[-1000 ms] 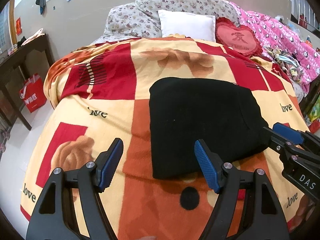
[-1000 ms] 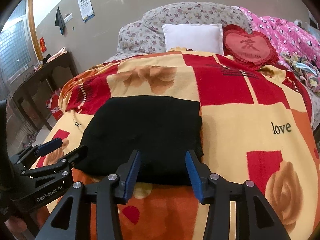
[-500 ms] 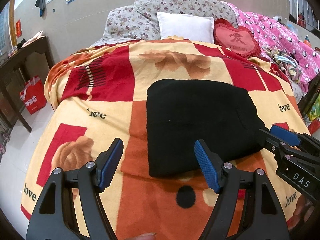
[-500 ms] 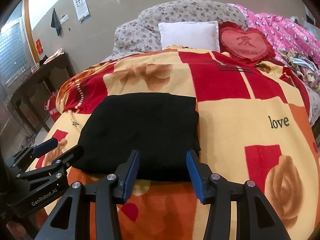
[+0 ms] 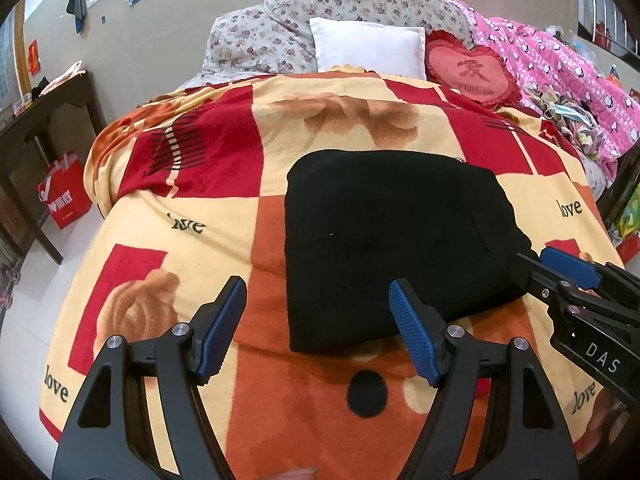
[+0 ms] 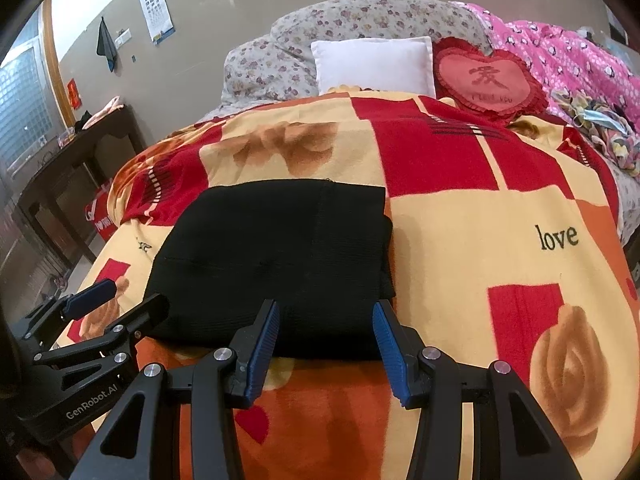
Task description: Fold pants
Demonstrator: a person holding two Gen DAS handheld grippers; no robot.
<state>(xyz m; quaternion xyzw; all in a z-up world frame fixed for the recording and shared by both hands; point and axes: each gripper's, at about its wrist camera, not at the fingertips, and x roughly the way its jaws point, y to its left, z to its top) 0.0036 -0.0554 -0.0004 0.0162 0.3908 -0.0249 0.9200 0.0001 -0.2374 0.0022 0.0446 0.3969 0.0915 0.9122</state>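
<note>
Pants point(image 5: 392, 240) lie folded into a black rectangular pad on the bed's blanket point(image 5: 224, 216), roughly mid-bed, flat, nothing on top. Left gripper point(image 5: 318, 328) jaws wide, holding nothing, hovering over the pad's near-left corner; blue pads point(image 5: 412, 340) clear of the cloth. Right gripper point(image 6: 326, 338) also spread, empty, at the near edge of the pants point(image 6: 276, 256); contact with the fabric can't be confirmed. Each gripper shows in the other's view: right gripper point(image 5: 560, 276) at the pad's right corner, left gripper point(image 6: 116, 300) at its left corner. Surroundings: white pillow point(image 5: 368, 46), red heart cushion point(image 5: 472, 70), floral bedding point(image 5: 320, 16) at the headboard end, pink quilt point(image 5: 560, 68) piled along the right side. Dark desk point(image 5: 44, 120) left of the bed, red bag point(image 5: 64, 196) under it. Nothing lies between the grippers and the pants.
</note>
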